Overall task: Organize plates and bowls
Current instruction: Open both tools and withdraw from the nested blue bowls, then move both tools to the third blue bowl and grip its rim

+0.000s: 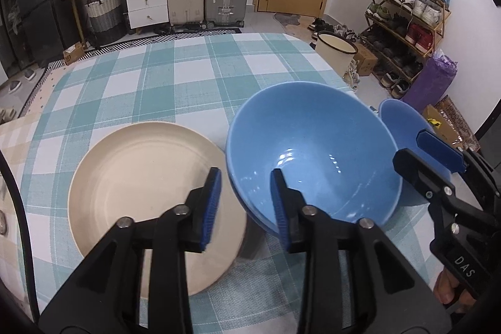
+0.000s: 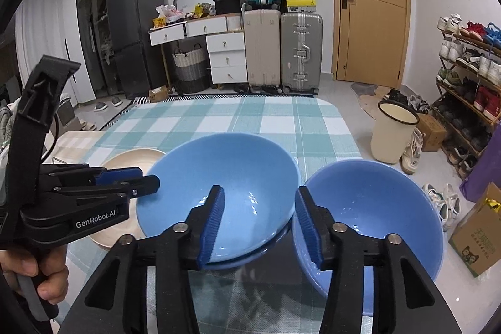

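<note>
A cream plate (image 1: 141,177) lies on the checked table at the left. Two stacked blue bowls (image 1: 313,155) sit beside it, with the top bowl tilted. My left gripper (image 1: 245,205) is open, its fingers straddling the stack's near-left rim. Another blue bowl (image 2: 375,215) stands to the right near the table edge. My right gripper (image 2: 260,227) is open, its left finger over the stack (image 2: 219,190), its right finger over the single bowl's left rim. The right gripper also shows in the left wrist view (image 1: 429,158), and the left gripper in the right wrist view (image 2: 137,179).
The teal checked tablecloth (image 1: 188,77) covers the table; its right edge (image 2: 344,127) drops to the floor. A cream bucket (image 2: 394,133), a shoe rack (image 2: 469,89), suitcases (image 2: 281,52) and a door (image 2: 372,5) stand beyond.
</note>
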A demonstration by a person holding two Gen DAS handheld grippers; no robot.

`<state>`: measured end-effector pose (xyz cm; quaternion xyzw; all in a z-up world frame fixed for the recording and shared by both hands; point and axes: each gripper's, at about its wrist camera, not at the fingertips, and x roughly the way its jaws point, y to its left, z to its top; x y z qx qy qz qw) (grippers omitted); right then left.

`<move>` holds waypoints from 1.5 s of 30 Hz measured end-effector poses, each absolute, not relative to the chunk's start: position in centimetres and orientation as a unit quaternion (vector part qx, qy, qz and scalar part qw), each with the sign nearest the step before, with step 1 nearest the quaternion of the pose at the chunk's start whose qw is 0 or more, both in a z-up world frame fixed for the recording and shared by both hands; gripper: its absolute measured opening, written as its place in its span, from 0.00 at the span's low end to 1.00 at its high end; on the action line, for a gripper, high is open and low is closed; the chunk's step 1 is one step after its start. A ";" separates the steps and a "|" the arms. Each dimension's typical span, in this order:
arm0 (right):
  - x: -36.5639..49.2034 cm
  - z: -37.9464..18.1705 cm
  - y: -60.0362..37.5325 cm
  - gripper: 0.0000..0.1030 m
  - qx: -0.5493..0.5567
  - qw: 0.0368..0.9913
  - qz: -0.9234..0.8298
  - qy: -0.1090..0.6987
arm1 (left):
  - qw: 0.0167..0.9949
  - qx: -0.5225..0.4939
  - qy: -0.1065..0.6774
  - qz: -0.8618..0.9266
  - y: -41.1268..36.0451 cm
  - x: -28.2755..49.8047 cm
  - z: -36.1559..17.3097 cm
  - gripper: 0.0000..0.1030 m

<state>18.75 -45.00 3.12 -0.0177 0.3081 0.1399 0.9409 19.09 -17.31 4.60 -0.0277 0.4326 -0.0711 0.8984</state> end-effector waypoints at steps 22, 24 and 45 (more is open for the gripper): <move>16.6 7.8 -52.4 0.99 0.054 0.957 0.098 0.266 | 0.893 -0.093 0.426 -0.111 -20.6 15.8 6.6 0.99; 16.4 8.2 -53.3 0.99 0.058 0.958 0.084 0.267 | 0.895 -0.092 0.422 -0.111 -21.3 15.4 6.9 0.99; 15.7 8.2 -61.1 0.99 0.083 0.955 0.035 0.282 | 0.883 -0.071 0.430 -0.176 -30.8 12.5 6.9 0.83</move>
